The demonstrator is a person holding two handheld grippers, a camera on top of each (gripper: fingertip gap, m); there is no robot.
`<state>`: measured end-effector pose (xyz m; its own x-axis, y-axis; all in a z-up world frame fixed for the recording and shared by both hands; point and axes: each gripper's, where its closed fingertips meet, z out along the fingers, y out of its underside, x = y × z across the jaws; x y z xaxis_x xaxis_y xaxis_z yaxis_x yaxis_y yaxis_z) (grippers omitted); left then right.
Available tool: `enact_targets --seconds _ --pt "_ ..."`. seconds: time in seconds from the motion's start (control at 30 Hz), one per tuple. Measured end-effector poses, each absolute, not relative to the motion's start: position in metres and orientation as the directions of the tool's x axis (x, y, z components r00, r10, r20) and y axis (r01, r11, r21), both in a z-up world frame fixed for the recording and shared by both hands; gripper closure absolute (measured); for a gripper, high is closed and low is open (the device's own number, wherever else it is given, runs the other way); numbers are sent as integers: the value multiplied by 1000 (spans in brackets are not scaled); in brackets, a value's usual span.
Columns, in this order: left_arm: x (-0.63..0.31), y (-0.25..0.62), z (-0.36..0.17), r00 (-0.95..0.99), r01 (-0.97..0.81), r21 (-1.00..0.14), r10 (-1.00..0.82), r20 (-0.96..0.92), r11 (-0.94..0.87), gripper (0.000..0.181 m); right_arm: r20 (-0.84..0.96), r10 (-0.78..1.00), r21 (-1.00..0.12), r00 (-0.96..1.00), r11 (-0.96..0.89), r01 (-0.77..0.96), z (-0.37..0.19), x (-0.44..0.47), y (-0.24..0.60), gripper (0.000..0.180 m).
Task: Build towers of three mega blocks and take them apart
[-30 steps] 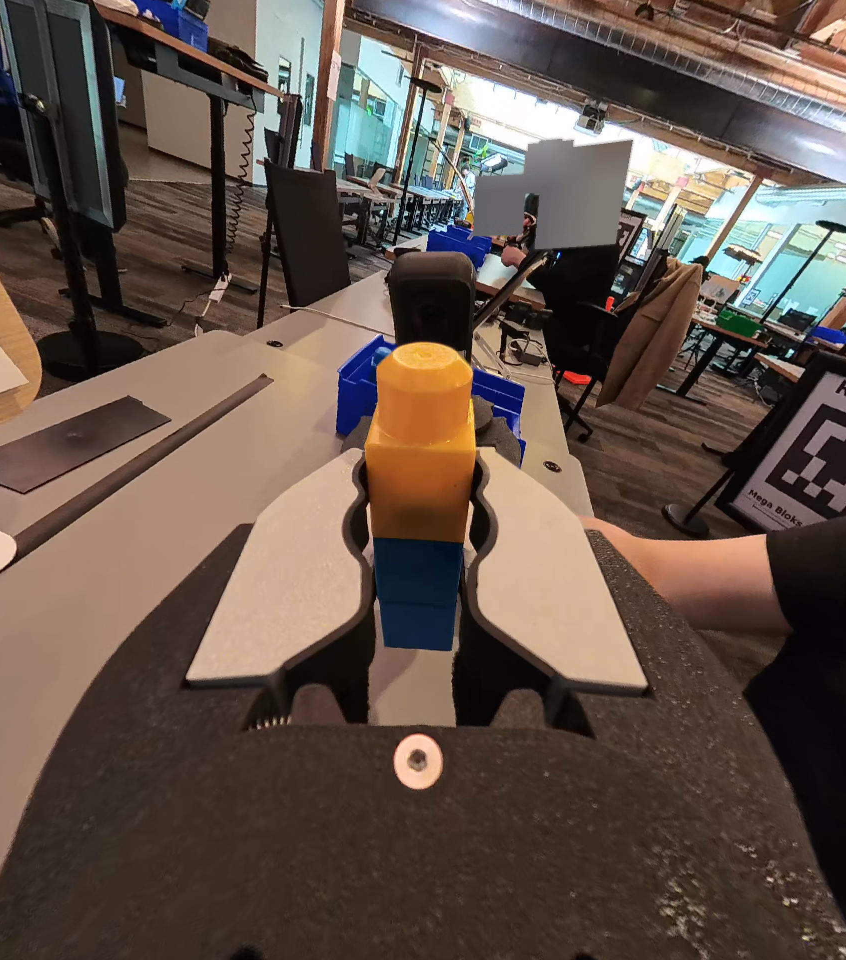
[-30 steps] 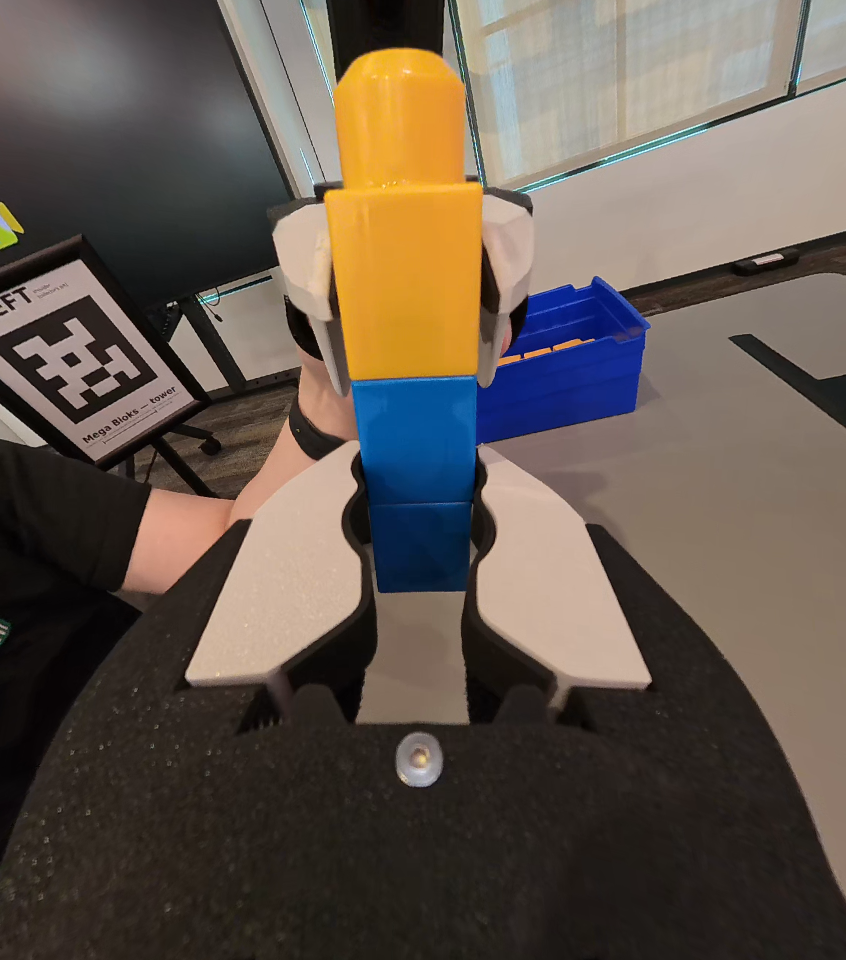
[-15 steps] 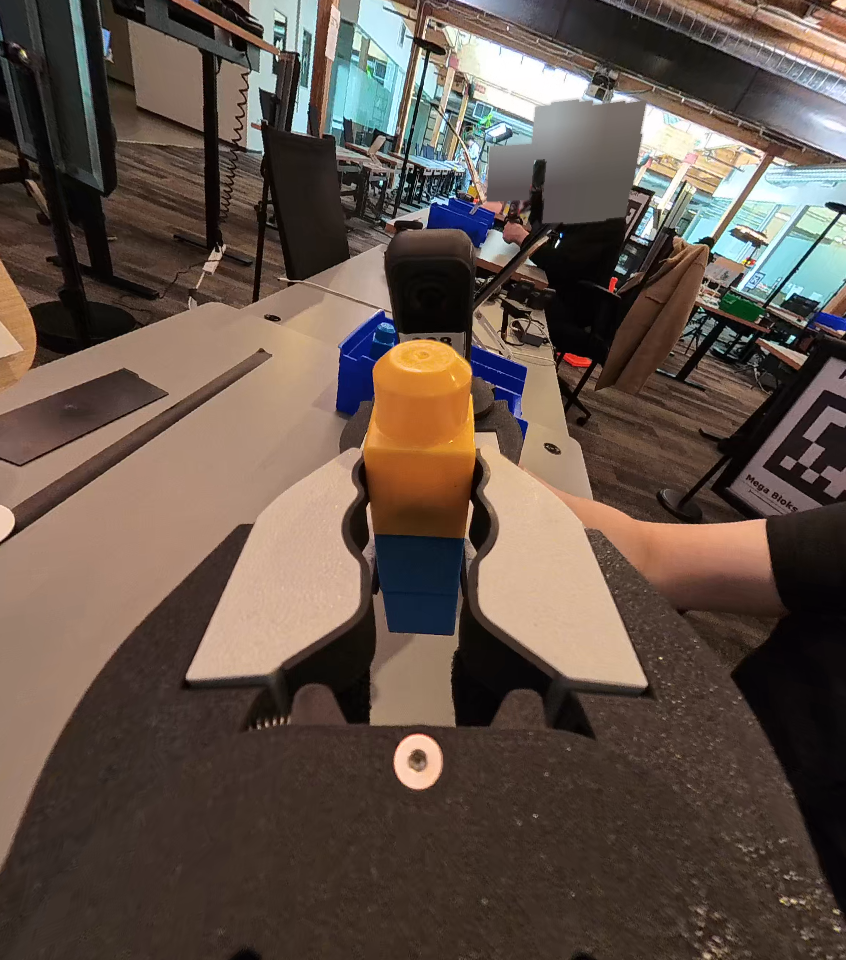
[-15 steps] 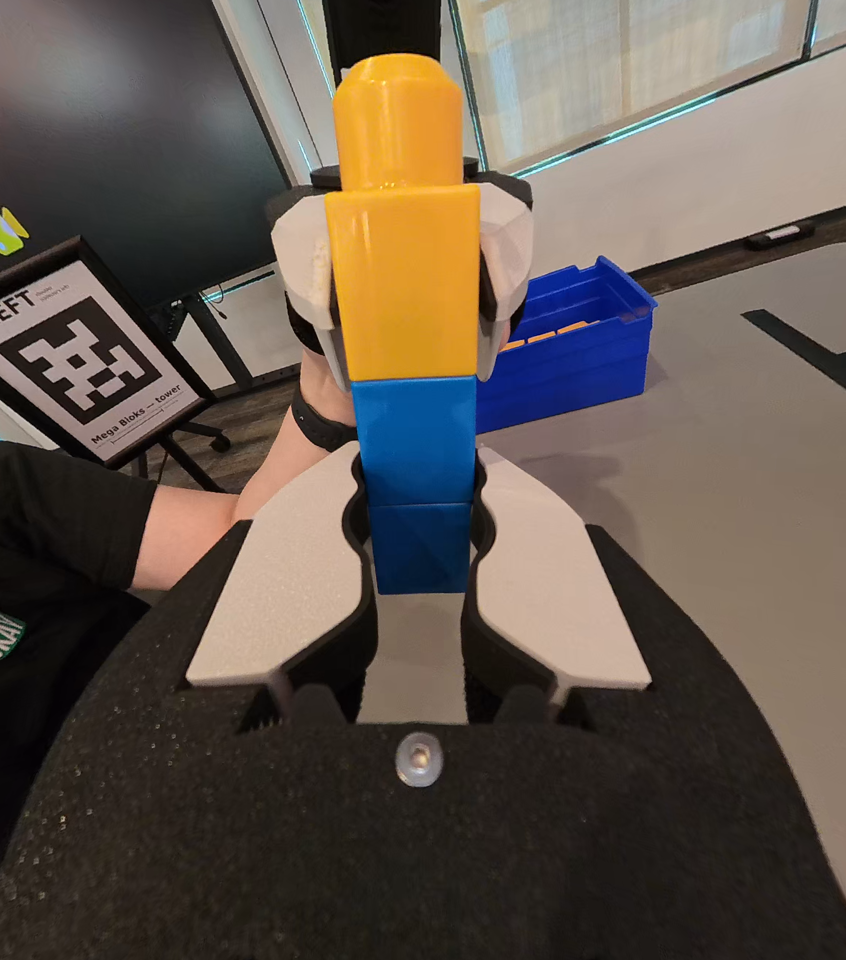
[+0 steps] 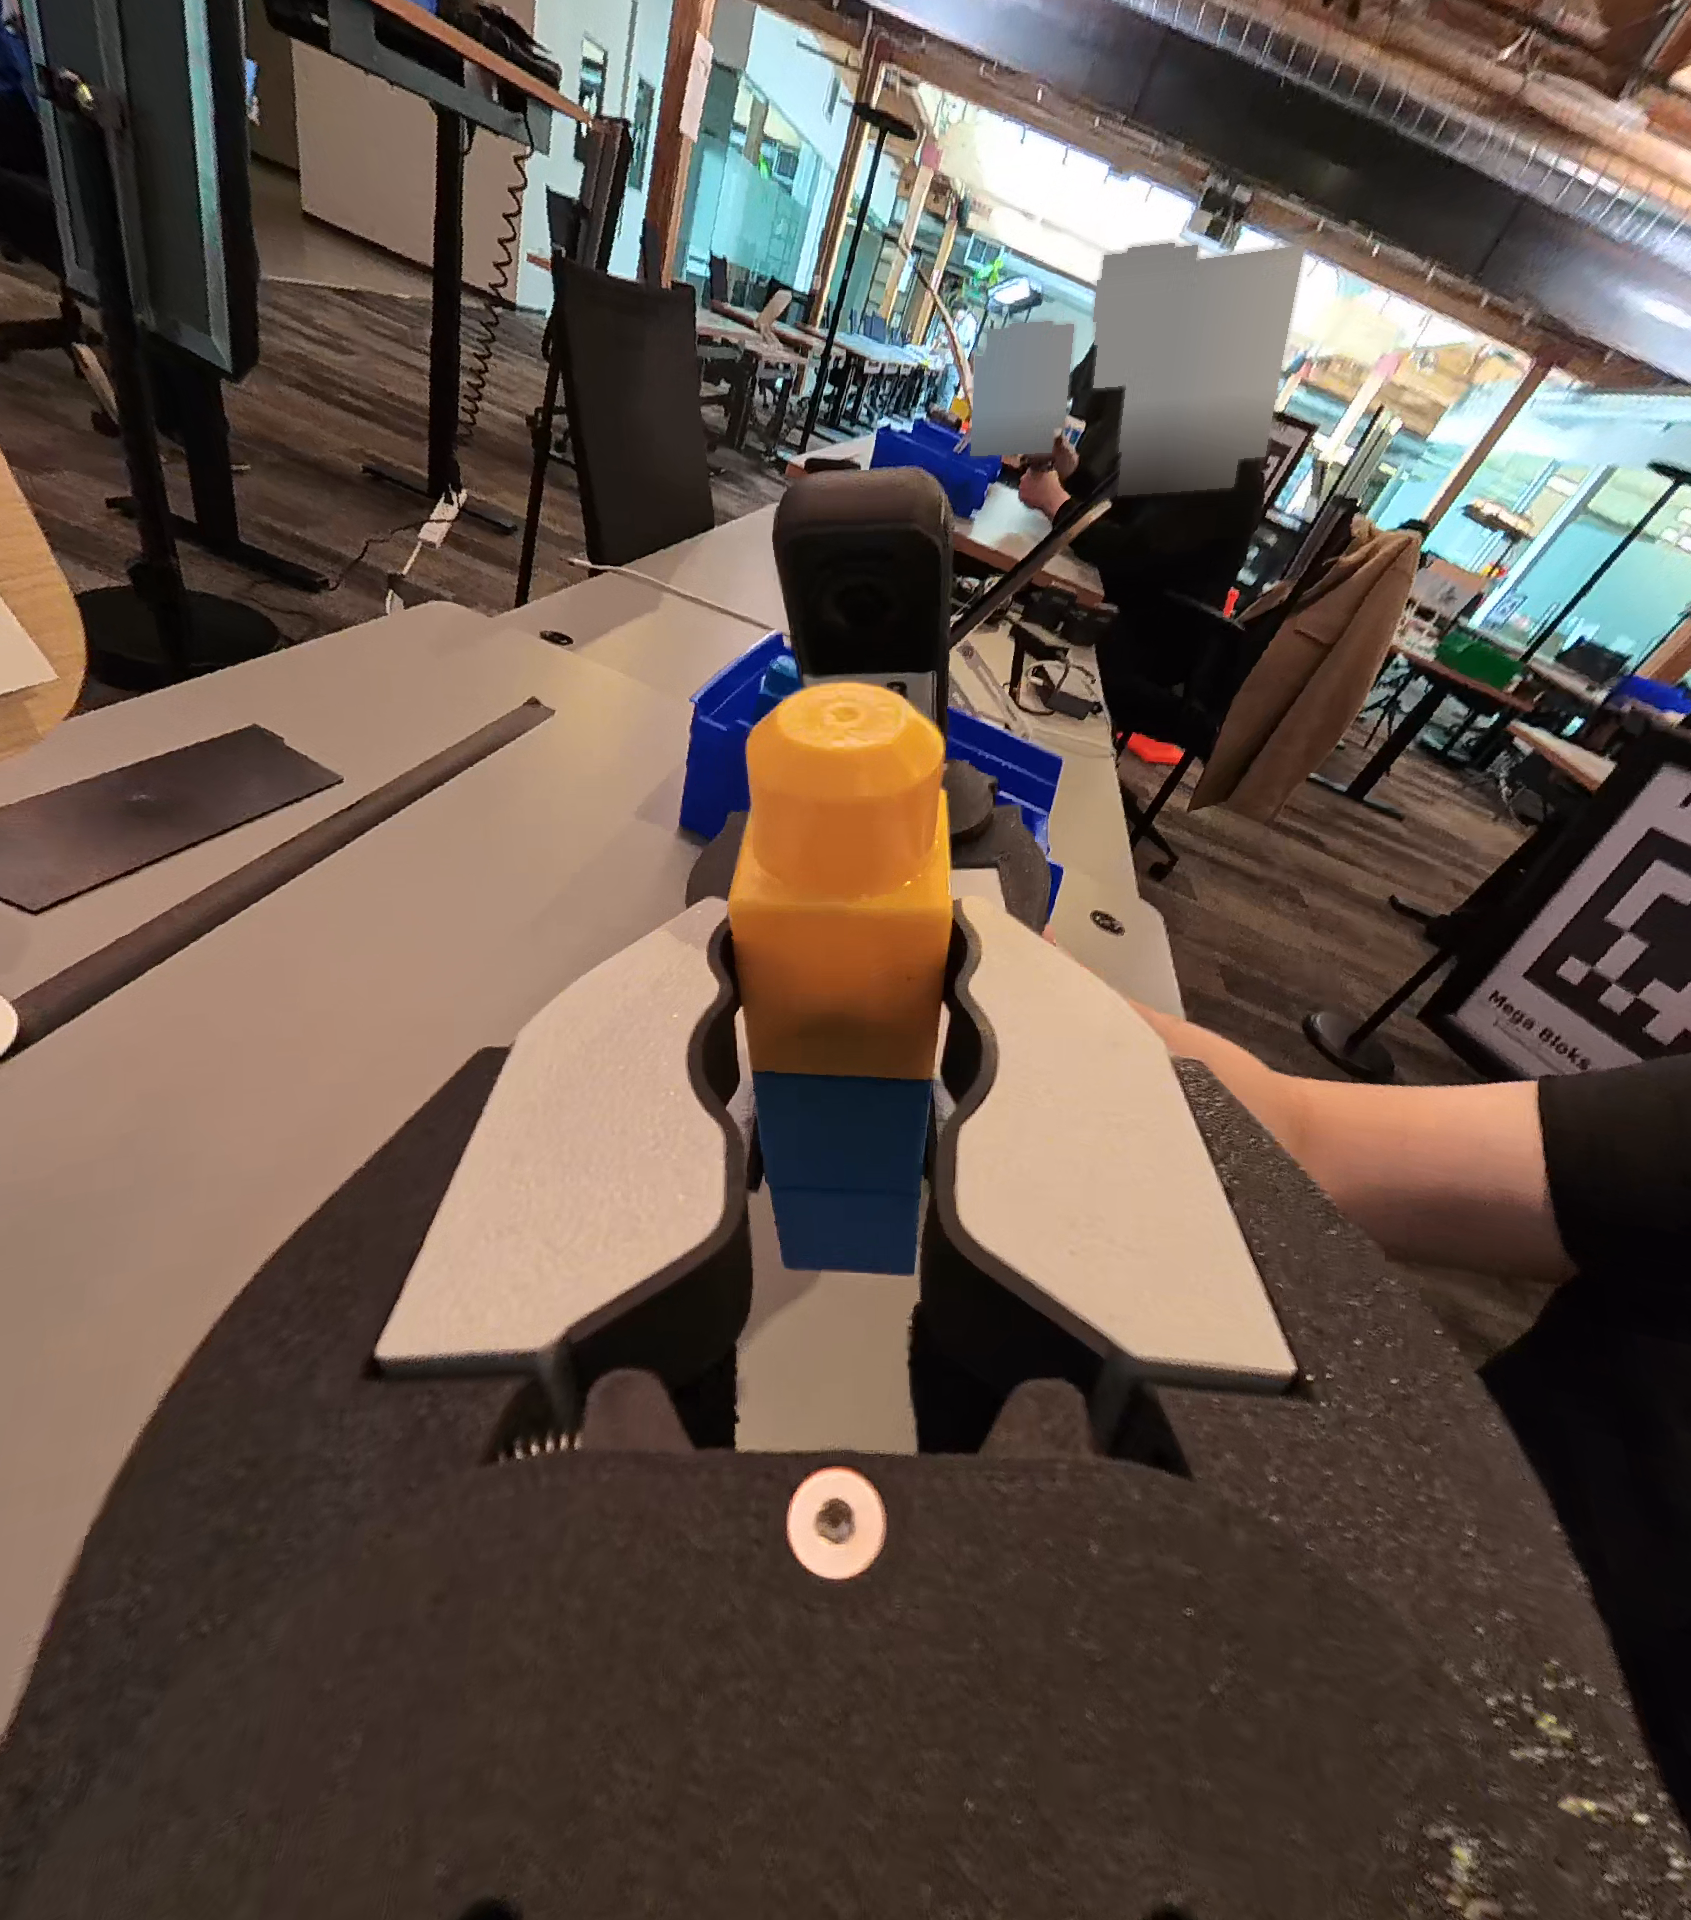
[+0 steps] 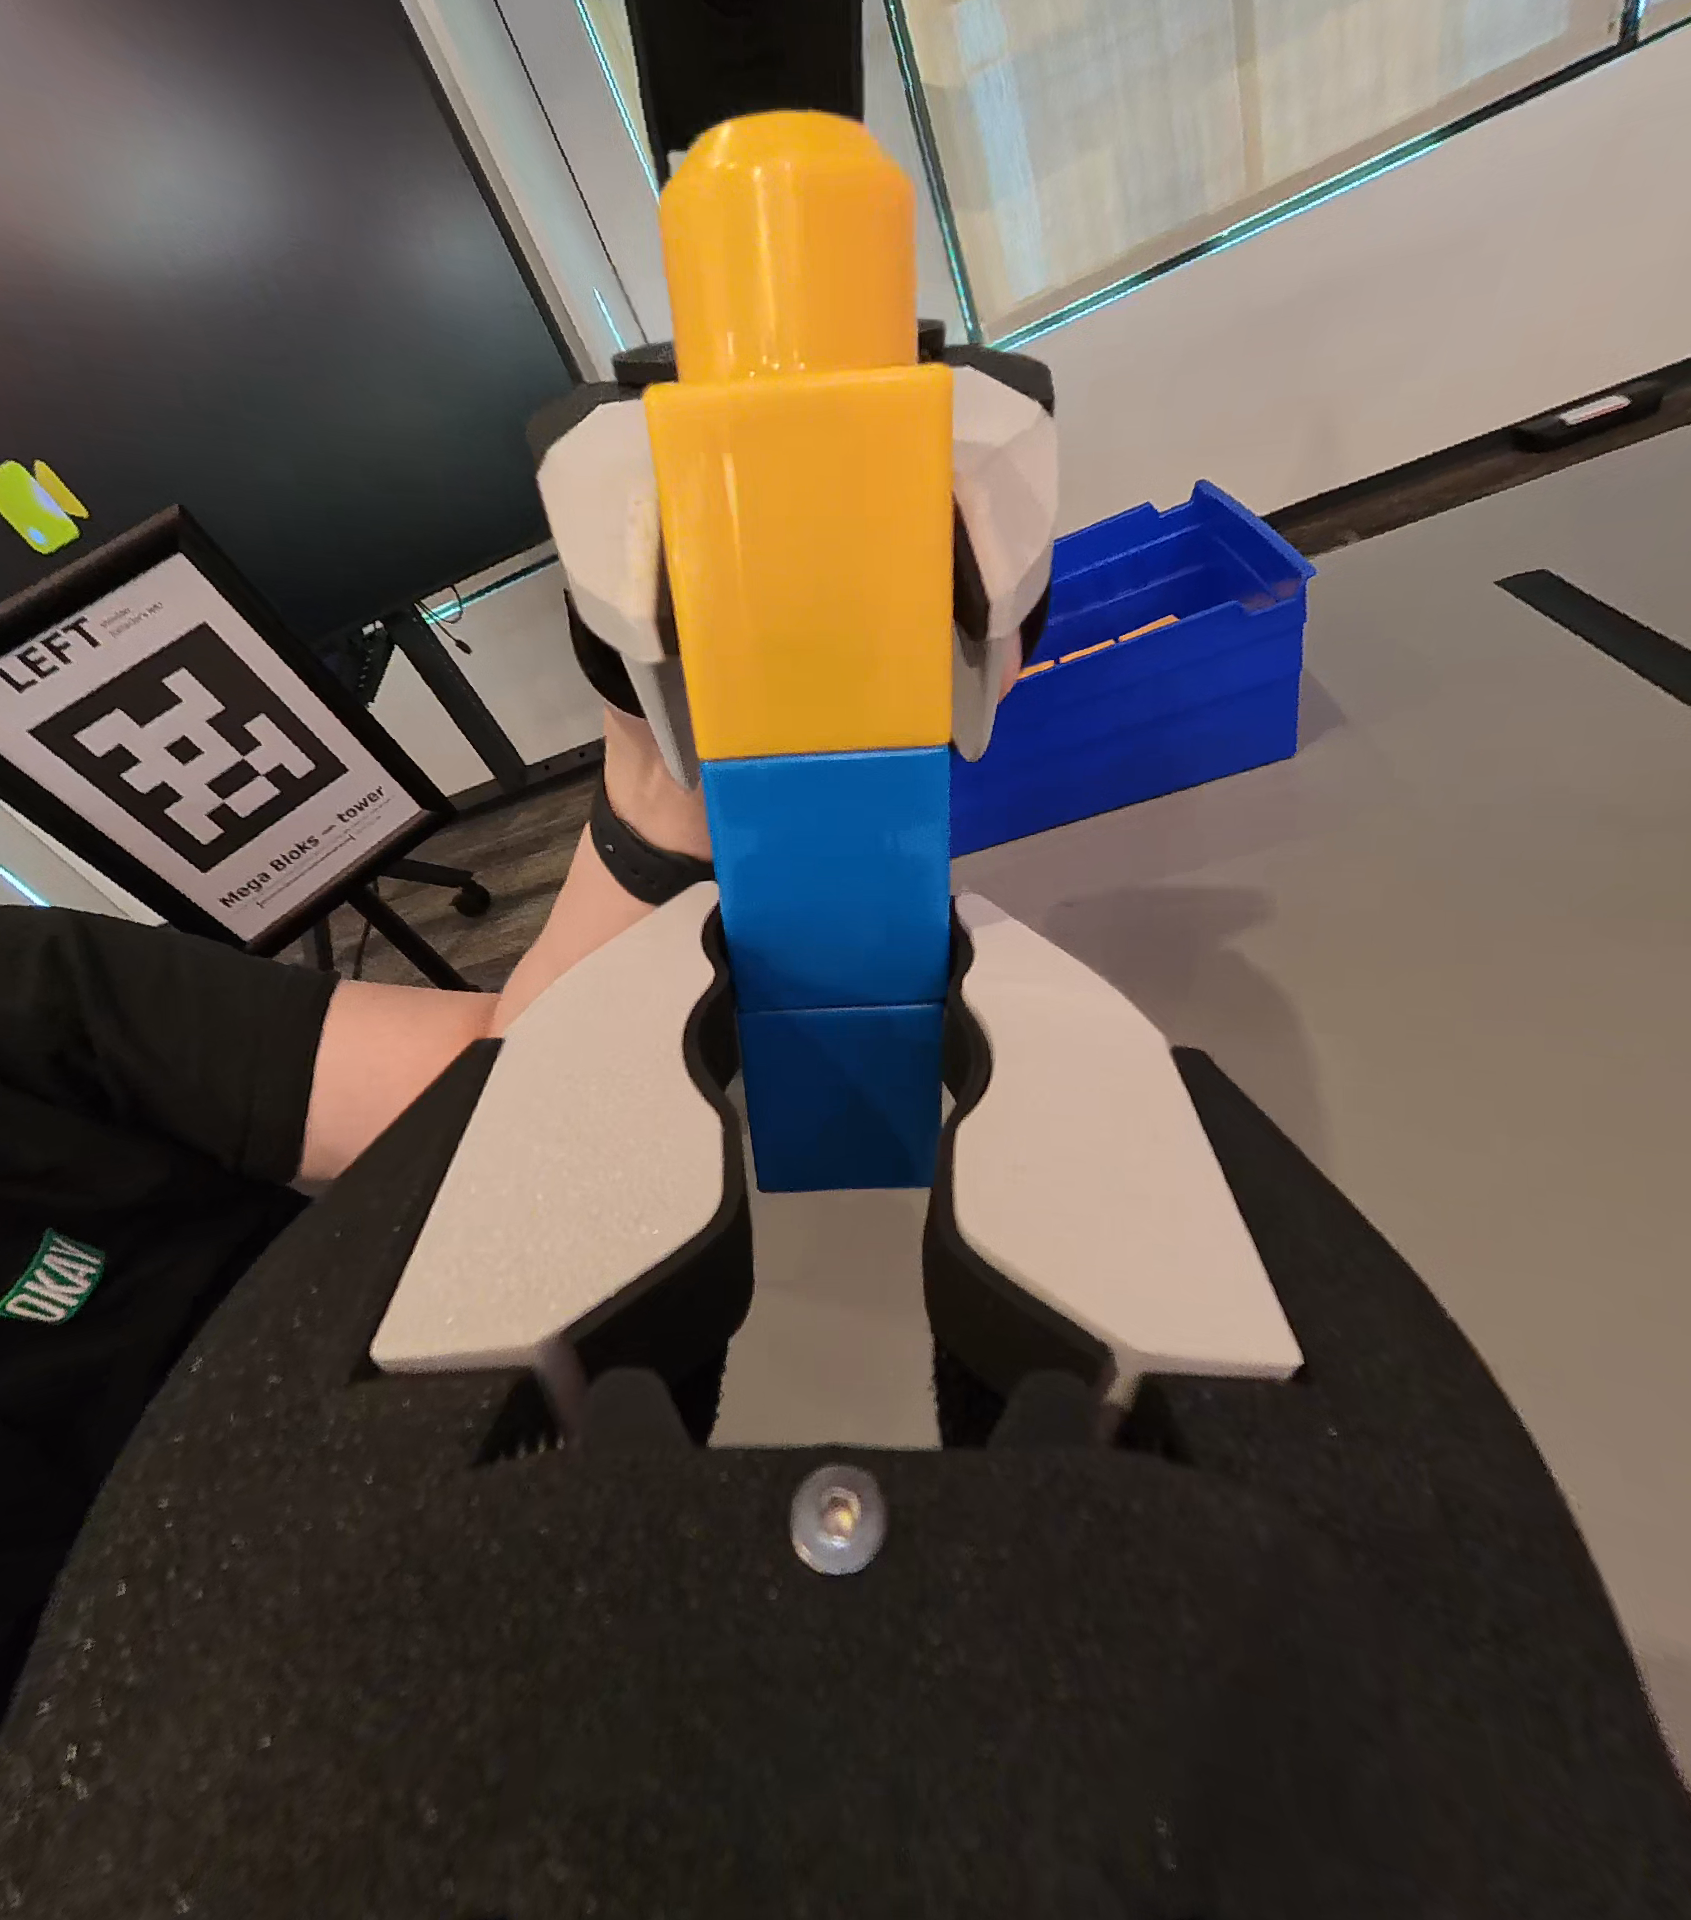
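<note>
A tower of three mega blocks is held in the air over the grey table. It has a yellow block on top and two blue blocks below it. My left gripper is shut on the yellow block; the blue blocks hang under it. My right gripper is shut on the blue blocks, across the seam between them. In the right wrist view the left gripper's fingers clamp the yellow block from the far side. The blocks are joined.
A blue bin with yellow blocks in it stands on the table behind the tower; it also shows in the left wrist view. Framed signs on stands flank the table. A person's forearm reaches in. A black mat lies far left.
Both grippers and the tower have shifted slightly together. The grips are unchanged and the blocks stay joined.
</note>
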<state>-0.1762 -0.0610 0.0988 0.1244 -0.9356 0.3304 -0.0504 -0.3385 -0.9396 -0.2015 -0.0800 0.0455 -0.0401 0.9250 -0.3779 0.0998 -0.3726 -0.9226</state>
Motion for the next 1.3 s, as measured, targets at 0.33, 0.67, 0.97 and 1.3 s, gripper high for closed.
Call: enact_targets --seconds 0.33,0.67,0.97,1.3 --pt "-172 -62 97 101 -40 -904 -901 421 -427 145 -359 933 -932 -34 -356 72 50 -195 -78 137" --pt "-184 -55 111 101 63 -900 -895 435 -431 119 -435 892 -893 -124 -445 -63 70 -182 -73 144" --pt "-149 -94 88 -13 -156 -905 -915 402 -395 123 -368 896 -873 -249 -425 -239 106 -142 -78 144" --pt "-107 -87 70 51 -170 -932 -947 316 -320 145 -274 959 -930 -78 -285 -231 110 -138 -74 143"
